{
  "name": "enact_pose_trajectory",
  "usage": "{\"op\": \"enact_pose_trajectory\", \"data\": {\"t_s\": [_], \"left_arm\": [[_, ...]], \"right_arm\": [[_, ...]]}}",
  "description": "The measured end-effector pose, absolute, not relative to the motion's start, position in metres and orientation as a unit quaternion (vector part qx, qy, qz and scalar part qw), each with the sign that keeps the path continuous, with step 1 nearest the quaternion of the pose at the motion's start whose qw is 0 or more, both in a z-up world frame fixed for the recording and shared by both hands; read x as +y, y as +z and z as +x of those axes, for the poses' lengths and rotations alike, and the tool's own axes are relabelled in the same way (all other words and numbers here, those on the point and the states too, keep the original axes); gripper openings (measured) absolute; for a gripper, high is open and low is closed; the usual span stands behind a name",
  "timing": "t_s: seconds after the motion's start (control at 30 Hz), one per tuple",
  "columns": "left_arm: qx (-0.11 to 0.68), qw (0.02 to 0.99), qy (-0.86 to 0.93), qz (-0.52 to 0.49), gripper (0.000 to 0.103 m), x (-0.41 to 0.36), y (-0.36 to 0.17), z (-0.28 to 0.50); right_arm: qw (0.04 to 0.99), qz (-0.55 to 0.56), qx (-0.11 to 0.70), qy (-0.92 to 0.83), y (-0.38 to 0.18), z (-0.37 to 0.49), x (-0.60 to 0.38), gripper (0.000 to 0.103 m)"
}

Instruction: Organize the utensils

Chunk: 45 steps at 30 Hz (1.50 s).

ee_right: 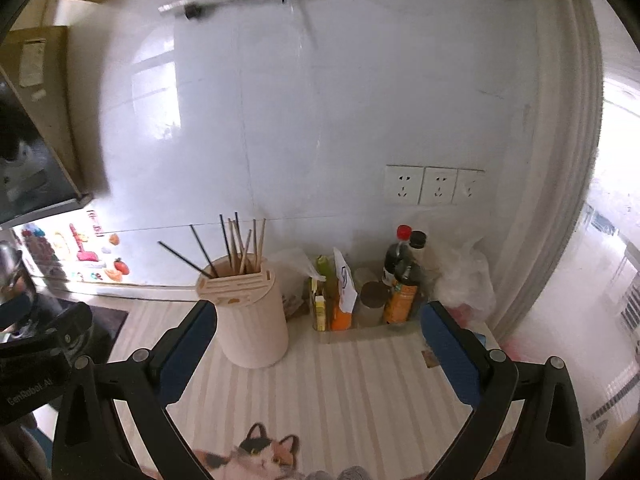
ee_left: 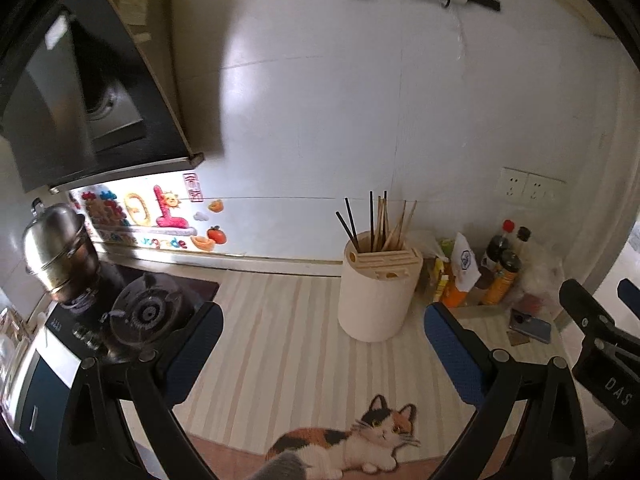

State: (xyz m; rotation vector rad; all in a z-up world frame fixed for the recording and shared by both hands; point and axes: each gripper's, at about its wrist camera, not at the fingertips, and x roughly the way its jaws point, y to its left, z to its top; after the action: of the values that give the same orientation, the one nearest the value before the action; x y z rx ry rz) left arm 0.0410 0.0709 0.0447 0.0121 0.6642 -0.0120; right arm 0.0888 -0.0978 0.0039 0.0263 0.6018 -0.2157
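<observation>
Hovering above the striped surface (ee_left: 280,320), your left claw (ee_left: 324,344) is spread wide, grasping nothing. Ahead of it the cream utensil holder (ee_left: 376,296) stands upright, chopsticks (ee_left: 380,220) poking from its round well. Your right claw (ee_right: 320,344) is likewise released and bare, with bottles (ee_right: 404,276), possibly sauces, behind.

Striped mat (ee_right: 320,380) lies open; utensil holder (ee_right: 252,320) and bottles (ee_right: 400,280) crowd the wall.

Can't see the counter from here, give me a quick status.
Left gripper and right gripper open, empty. Chopsticks upright in holder. Nothing blocking.
</observation>
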Motion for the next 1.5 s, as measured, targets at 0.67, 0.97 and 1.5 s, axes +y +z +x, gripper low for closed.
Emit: {"op": "enact_pose_trajectory", "data": {"t_s": [0.67,0.97,1.5], "left_arm": [[0.324,0.946,0.003,-0.002,0.103,0.076,0.07,-0.044],[0.336,0.942,0.016,0.004,0.103,0.078,0.073,-0.039],[0.345,0.938,0.029,0.013,0.103,0.082,0.069,-0.022]], "right_arm": [[0.961,-0.001,0.26,-0.095,0.061,-0.042,-0.082,0.103],[0.956,-0.006,0.278,-0.092,0.067,-0.032,-0.078,0.103],[0.948,-0.011,0.305,-0.085,0.057,-0.004,-0.072,0.103]]}}
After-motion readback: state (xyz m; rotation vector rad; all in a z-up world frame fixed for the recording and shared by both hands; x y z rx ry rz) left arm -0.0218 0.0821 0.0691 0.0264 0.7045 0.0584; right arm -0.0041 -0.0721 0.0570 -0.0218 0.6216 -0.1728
